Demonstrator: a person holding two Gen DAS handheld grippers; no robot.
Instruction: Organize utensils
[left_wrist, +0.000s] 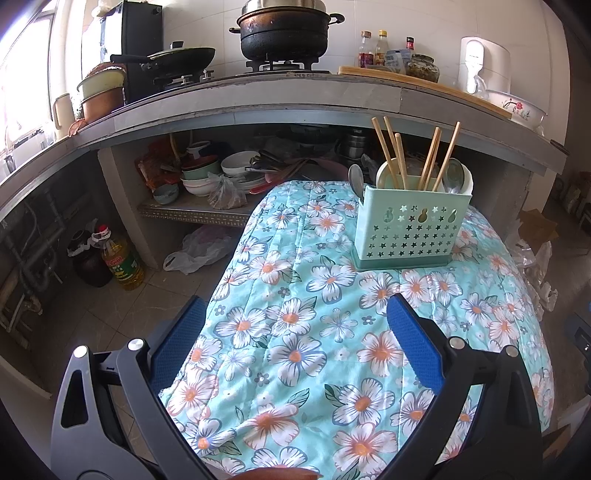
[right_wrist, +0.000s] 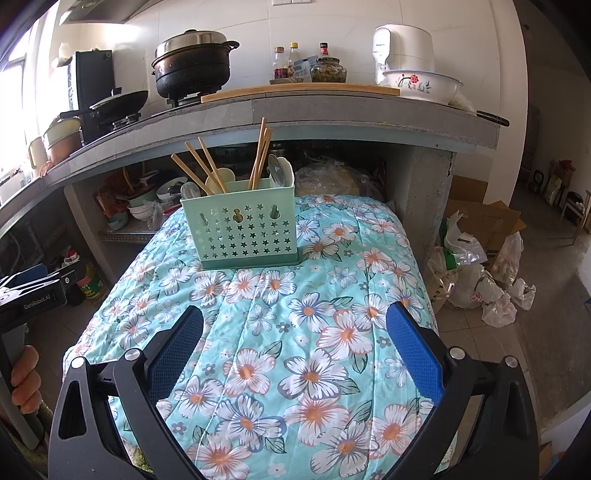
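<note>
A mint-green utensil holder (left_wrist: 408, 229) with star cut-outs stands upright on the floral cloth (left_wrist: 314, 332), at its far end. It holds several wooden chopsticks (left_wrist: 428, 158), metal spoons (left_wrist: 453, 176) and a pale ladle. It also shows in the right wrist view (right_wrist: 245, 230), with chopsticks (right_wrist: 260, 158) and spoons (right_wrist: 279, 170). My left gripper (left_wrist: 295, 314) is open and empty, well short of the holder. My right gripper (right_wrist: 295, 321) is open and empty, also short of it. The left gripper's body shows at the left edge in the right wrist view (right_wrist: 33, 291).
A concrete counter (left_wrist: 295, 99) runs behind the cloth-covered table, carrying a black pot (left_wrist: 284, 31), wok, bottles and an enamel basin (right_wrist: 421, 86). Bowls are stacked on the shelf below (left_wrist: 221, 177). An oil bottle (left_wrist: 120, 258) and plastic bags (right_wrist: 476, 280) sit on the floor.
</note>
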